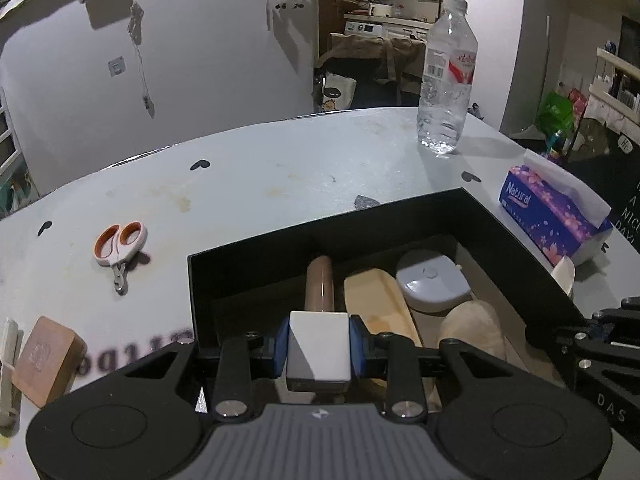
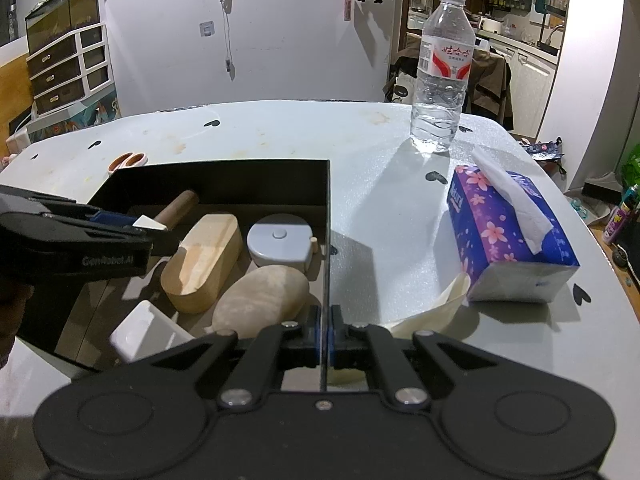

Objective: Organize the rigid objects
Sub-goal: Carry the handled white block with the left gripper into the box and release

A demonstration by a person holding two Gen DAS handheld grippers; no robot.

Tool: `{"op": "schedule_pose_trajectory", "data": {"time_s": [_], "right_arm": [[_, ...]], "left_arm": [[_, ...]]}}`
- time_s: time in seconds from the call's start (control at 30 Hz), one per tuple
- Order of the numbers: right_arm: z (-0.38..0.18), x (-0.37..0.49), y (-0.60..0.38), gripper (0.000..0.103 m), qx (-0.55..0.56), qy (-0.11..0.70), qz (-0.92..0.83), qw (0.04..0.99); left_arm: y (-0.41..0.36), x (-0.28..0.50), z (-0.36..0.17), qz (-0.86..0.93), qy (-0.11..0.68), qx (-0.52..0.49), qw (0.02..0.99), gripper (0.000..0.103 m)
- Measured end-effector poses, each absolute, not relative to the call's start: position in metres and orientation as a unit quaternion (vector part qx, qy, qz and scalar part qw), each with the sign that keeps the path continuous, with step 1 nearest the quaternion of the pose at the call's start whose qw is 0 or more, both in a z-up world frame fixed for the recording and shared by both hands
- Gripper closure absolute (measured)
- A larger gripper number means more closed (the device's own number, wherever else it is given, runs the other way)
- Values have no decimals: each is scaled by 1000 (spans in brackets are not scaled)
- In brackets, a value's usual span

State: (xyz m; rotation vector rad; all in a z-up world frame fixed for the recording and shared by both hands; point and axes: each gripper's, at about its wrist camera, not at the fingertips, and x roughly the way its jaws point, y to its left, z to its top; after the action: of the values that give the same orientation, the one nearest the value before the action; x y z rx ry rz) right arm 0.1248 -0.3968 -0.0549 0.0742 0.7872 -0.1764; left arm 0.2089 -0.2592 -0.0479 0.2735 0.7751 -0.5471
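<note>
Most of the brown cylinder [image 1: 319,282] ahead of the left gripper [image 1: 319,350] is blocked by the white block [image 1: 318,350] clamped there. The scissors [image 2: 128,160] are mostly hidden behind the black box [image 2: 216,178] wall (only handles seen). Printed lettering [image 1: 132,354] left of that gripper is blurred, unreadable.

— Where is free room seen?
— On the table [image 2: 280,132] behind the black box [image 2: 224,180]; only scissors [image 1: 118,248] lie there.
— And the right side?
— It is blocked by a water bottle [image 2: 442,72] and a tissue box [image 2: 512,236].
</note>
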Motion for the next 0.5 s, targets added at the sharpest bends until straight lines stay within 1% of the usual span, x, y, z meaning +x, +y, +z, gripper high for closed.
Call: {"op": "schedule_pose_trajectory", "data": {"time_s": [0.1, 0.27, 0.5], "right_arm": [[-55, 125, -397, 99, 36, 383, -86, 919], [-55, 125, -397, 99, 36, 383, -86, 919], [-55, 125, -398, 99, 36, 383, -86, 919]], "left_arm": [[-259, 208, -48, -264, 369, 135, 881, 71], [-254, 208, -45, -283, 366, 111, 880, 72], [-254, 209, -46, -273, 372, 109, 881, 71]]}}
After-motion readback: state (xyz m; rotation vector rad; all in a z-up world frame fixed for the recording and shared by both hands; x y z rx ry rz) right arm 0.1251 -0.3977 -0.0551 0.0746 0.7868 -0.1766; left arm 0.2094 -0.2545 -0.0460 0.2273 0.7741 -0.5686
